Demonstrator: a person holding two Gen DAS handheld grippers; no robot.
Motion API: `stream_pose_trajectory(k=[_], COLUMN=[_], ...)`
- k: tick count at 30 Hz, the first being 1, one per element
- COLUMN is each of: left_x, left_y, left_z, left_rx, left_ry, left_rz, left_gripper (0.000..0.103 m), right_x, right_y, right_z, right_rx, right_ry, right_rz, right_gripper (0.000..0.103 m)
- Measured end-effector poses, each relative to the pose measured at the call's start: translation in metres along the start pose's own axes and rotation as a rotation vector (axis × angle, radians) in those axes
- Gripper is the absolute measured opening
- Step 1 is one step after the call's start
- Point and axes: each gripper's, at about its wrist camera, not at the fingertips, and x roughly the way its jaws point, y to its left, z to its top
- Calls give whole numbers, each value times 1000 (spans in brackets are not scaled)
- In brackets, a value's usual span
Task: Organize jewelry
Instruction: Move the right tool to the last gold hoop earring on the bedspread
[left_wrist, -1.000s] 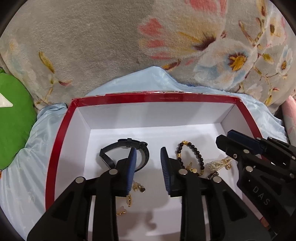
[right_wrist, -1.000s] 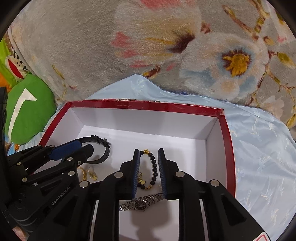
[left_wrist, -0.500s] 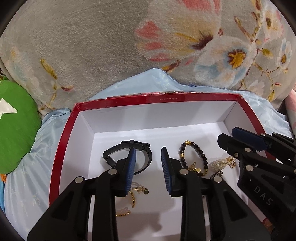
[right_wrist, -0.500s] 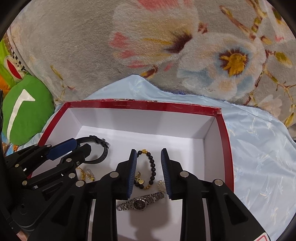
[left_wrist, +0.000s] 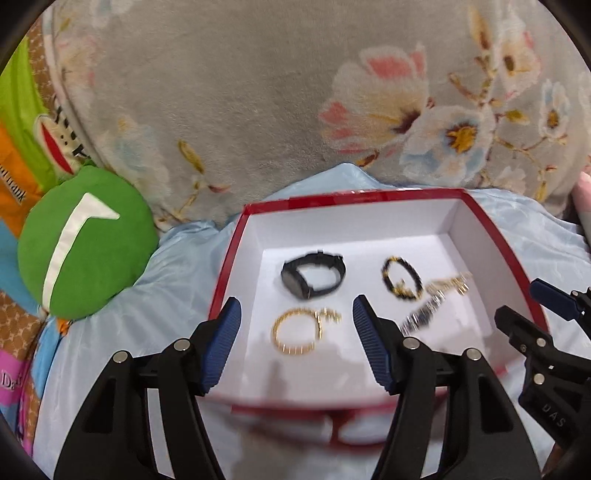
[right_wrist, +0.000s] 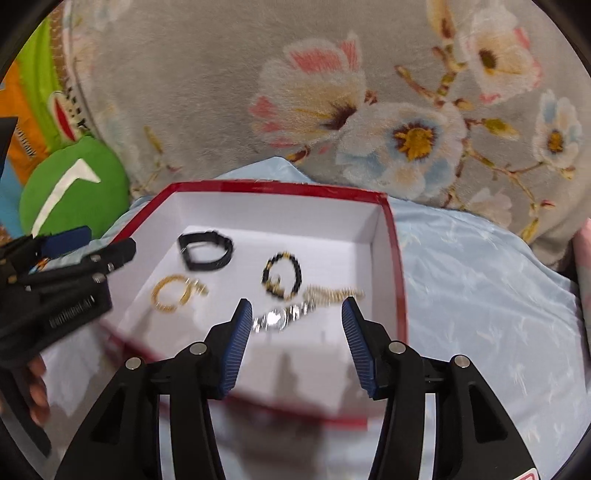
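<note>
A red-rimmed white box (left_wrist: 236, 258) (right_wrist: 395, 258) lies on pale blue cloth. Inside lie a black watch (left_wrist: 314, 278) (right_wrist: 207, 251), a gold bracelet (left_wrist: 291, 332) (right_wrist: 171, 295), a black bead bracelet (left_wrist: 402, 282) (right_wrist: 282, 275), a silver watch (left_wrist: 421, 317) (right_wrist: 280, 317) and a pearl-and-gold piece (left_wrist: 448, 286) (right_wrist: 332, 293). My left gripper (left_wrist: 297, 345) is open and empty above the box's near edge, over the gold bracelet. My right gripper (right_wrist: 297, 345) is open and empty above the near edge, over the silver watch.
A grey floral blanket (left_wrist: 258, 92) (right_wrist: 369, 92) lies behind the box. A green round cushion (left_wrist: 85, 240) (right_wrist: 74, 184) and colourful bags sit at the left. Pale blue cloth (right_wrist: 480, 295) spreads to the right of the box.
Both grippers have opened wide and pulled back up out of the box. The jewelry pieces now lie in full view on the box floor.
</note>
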Motion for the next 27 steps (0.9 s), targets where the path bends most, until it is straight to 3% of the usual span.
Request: stream_pose_trajectory(k=[7, 12, 18, 27], left_x=[-76, -92, -108, -116], left_y=[20, 28, 37, 32], left_z=[-94, -162, -208, -234], left_rx=[46, 19, -77, -77], left_ry=[117, 234, 279, 302], left_rz=[-17, -30, -53, -40], left_gripper=[67, 67, 67, 67], right_x=[-107, -151, -164, -149], right_y=[15, 37, 60, 85], right_z=[-99, -177, -227, -254], right_rx=[-11, -44, -19, -32], right_ry=[22, 93, 150, 218], right_rz=[48, 56, 109, 141], right_gripper=[60, 60, 60, 58])
